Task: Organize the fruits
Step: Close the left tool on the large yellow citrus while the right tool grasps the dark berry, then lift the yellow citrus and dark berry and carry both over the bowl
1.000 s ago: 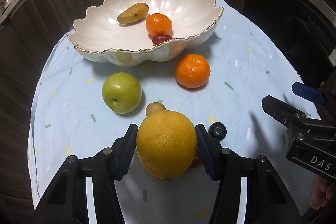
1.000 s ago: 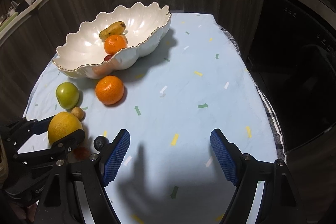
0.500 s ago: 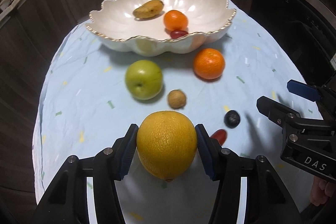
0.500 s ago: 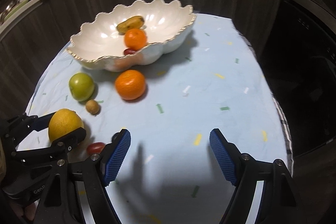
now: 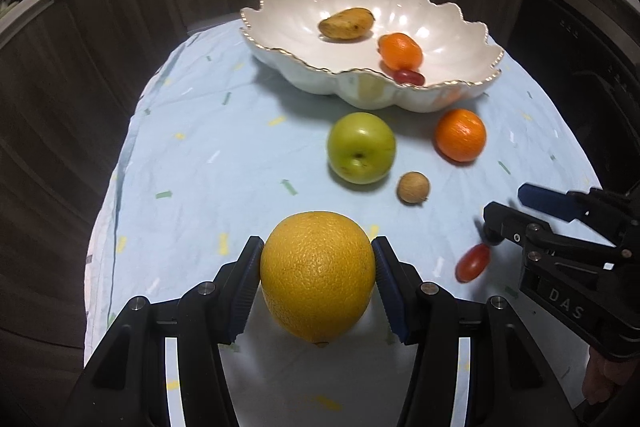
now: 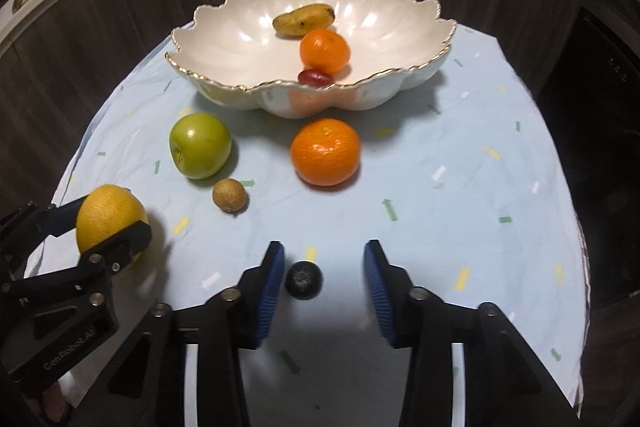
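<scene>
My left gripper (image 5: 318, 287) is shut on a large yellow orange (image 5: 318, 277), held above the tablecloth; it also shows in the right wrist view (image 6: 110, 221). My right gripper (image 6: 324, 287) is open, its jaws on either side of a small dark berry (image 6: 303, 279) on the cloth, not touching it. A white scalloped bowl (image 6: 224, 39) at the back holds a small mango (image 6: 303, 20), a tangerine (image 6: 324, 51) and a red cherry tomato (image 6: 315, 77). On the cloth lie a green apple (image 6: 200, 145), an orange tangerine (image 6: 325, 151), a brown longan (image 6: 229, 195) and a cherry tomato (image 5: 473, 262).
The round table has a light blue cloth (image 6: 460, 187) with confetti marks. Dark wood panelling (image 6: 100, 7) curves round the back, and a dark appliance (image 6: 600, 107) stands to the right past the table's edge.
My left gripper has lifted the yellow orange and swung left. My right gripper has moved left and down over the dark berry, its jaws narrowing.
</scene>
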